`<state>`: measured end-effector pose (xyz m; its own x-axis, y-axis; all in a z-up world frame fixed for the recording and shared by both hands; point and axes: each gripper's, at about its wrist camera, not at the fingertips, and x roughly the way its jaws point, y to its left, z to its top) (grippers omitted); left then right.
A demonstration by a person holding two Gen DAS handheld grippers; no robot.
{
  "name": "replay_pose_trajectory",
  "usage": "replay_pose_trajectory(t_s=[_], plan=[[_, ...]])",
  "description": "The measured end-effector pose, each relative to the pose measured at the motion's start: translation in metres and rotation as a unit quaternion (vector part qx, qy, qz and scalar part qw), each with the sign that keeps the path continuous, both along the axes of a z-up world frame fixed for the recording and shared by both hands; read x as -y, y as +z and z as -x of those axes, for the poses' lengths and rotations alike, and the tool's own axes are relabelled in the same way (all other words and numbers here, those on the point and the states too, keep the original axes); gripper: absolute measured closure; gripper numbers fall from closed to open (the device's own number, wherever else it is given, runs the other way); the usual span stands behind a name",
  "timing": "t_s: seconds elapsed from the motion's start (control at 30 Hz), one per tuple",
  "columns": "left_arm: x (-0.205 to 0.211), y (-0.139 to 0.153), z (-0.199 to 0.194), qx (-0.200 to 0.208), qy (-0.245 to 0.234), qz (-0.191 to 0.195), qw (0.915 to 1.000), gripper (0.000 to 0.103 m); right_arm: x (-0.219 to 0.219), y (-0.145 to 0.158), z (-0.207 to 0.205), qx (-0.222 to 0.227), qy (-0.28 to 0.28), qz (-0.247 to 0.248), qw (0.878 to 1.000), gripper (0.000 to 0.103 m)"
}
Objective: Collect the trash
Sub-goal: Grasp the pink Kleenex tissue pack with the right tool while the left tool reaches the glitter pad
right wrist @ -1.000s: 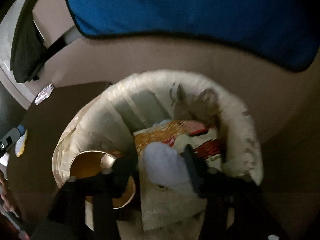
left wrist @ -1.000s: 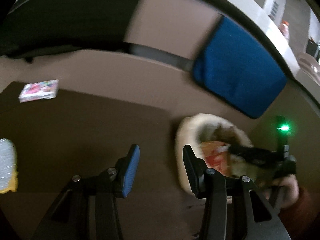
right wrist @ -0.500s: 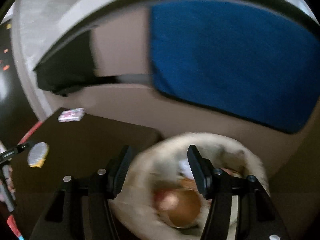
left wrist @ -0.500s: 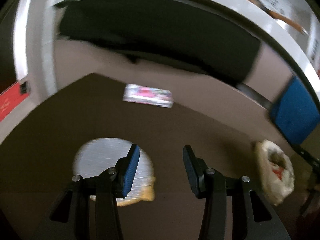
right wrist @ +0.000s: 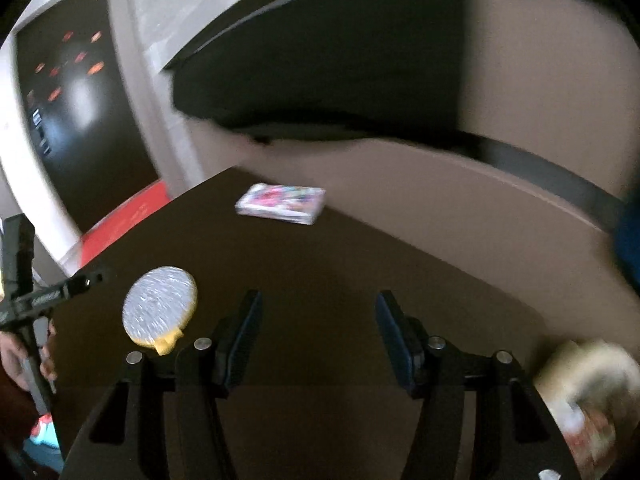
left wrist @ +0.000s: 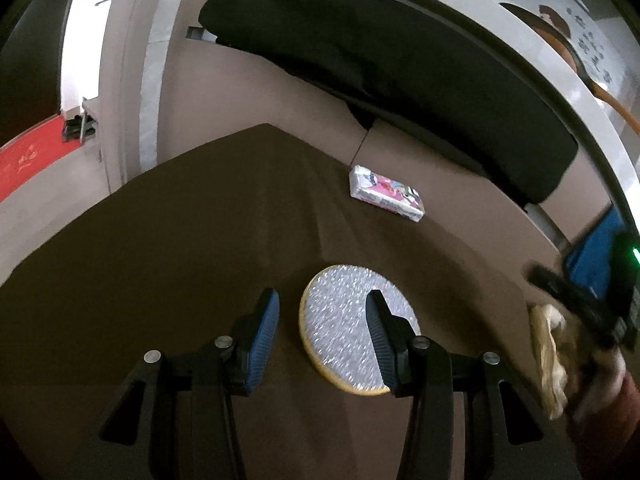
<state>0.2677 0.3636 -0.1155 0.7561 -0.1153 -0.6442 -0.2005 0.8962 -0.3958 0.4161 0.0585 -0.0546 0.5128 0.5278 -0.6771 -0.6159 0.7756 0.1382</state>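
One foil lid (left wrist: 352, 328), one tissue pack (left wrist: 386, 194), one lined bin (right wrist: 592, 384).

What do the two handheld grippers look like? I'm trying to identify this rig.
Both the left gripper and the right gripper are black, with angular linkage arms, silver pivot pins and ribbed blue pads on the jaws. A small green light glows on the right one in the left wrist view.

On the desk (left wrist: 160, 260), the round foil lid (left wrist: 352, 332) lies near the front edge. The tissue pack (left wrist: 386, 193) lies behind the lid, near the desk's far edge. The lined trash bin (right wrist: 592, 396) stands off the desk, right of the lid.
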Motion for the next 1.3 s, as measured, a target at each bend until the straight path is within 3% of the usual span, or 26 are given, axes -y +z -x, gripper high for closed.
replay_pose_trajectory(t_s=[0.17, 0.37, 0.53, 0.67, 0.77, 0.87, 1.0, 1.1, 1.3], plan=[[-0.014, 0.005, 0.009, 0.007, -0.019, 0.005, 0.9998, 0.057, -0.086, -0.019, -0.048, 0.016, 0.052, 0.048, 0.997, 0.047], [-0.036, 0.006, 0.017, 0.012, -0.015, 0.016, 0.9997, 0.057, -0.135, -0.039, -0.097, 0.041, 0.041, 0.104, 0.993, 0.047], [-0.051, 0.002, 0.014, 0.012, -0.007, 0.029, 0.9995, 0.057, -0.144, -0.054, -0.111, -0.011, 0.032, 0.107, 0.994, 0.046], [-0.060, -0.002, 0.013, 0.014, 0.000, 0.042, 0.9990, 0.057, -0.151, -0.047, -0.077, -0.057, 0.122, 0.077, 0.988, 0.048], [-0.064, -0.006, 0.012, 0.008, 0.000, 0.046, 0.9989, 0.057, -0.166, -0.033, -0.053, 0.020, 0.158, 0.126, 0.979, 0.047], [-0.065, -0.010, 0.011, 0.002, -0.001, 0.061, 0.9981, 0.057, -0.184, -0.029, -0.064, 0.080, 0.167, 0.167, 0.969, 0.040], [-0.065, -0.010, 0.015, -0.002, -0.002, 0.054, 0.9985, 0.057, -0.197, -0.032, -0.097, 0.076, 0.172, 0.171, 0.967, 0.040], [-0.066, -0.012, 0.015, -0.009, -0.003, 0.052, 0.9986, 0.057, -0.200, -0.033, -0.123, 0.037, 0.184, 0.156, 0.970, 0.040], [-0.066, -0.010, 0.015, -0.011, 0.002, 0.055, 0.9984, 0.057, -0.195, -0.045, -0.140, 0.002, 0.197, 0.168, 0.966, 0.038]])
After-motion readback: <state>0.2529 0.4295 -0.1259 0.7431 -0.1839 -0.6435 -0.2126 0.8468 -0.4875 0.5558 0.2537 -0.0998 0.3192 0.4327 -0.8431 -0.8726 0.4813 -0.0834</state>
